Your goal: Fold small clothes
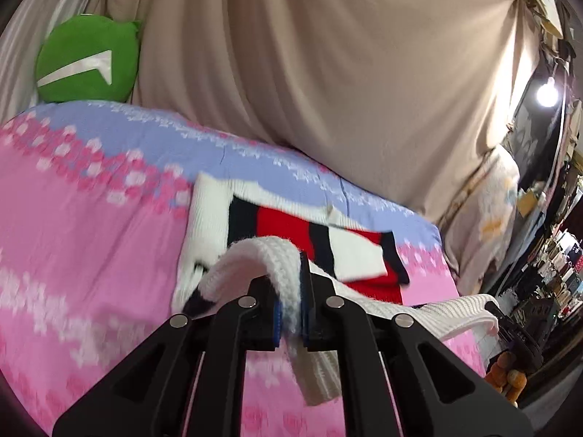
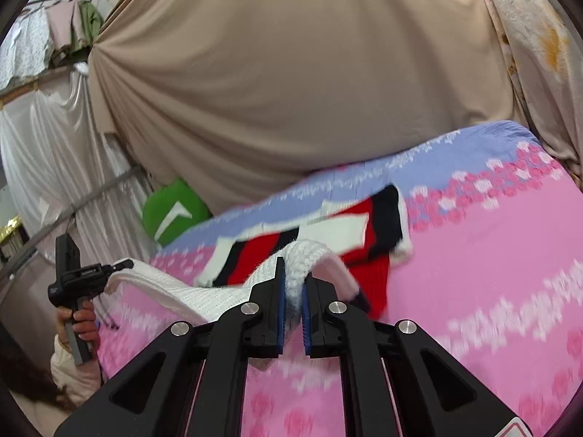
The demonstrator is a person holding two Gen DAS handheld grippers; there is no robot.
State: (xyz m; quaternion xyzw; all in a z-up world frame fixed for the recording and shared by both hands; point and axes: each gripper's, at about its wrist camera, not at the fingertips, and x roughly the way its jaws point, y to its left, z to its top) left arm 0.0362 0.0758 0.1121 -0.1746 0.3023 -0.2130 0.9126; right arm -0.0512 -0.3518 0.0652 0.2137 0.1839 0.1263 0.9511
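Observation:
A small knit sweater [image 1: 291, 229], white with red and dark navy stripes, lies on the pink and lilac bedspread [image 1: 91, 225]. My left gripper [image 1: 289, 309] is shut on its white ribbed hem [image 1: 255, 255] and holds it lifted off the bed. My right gripper [image 2: 291, 302] is shut on the other end of the same hem [image 2: 309, 251], also lifted. The hem stretches between them as a white band [image 2: 164, 287]. The left gripper [image 2: 120, 266] shows at the left of the right wrist view; the right gripper [image 1: 492, 306] shows at the right of the left wrist view. The sweater body [image 2: 328, 240] is partly folded over itself.
A green cushion [image 1: 87, 58] sits at the far edge of the bed against beige drapes [image 1: 328, 73]. White curtains [image 2: 43, 145] hang beyond. The bed's edge drops off beside a flowered cloth [image 1: 488, 211] and cluttered shelves [image 1: 554, 262].

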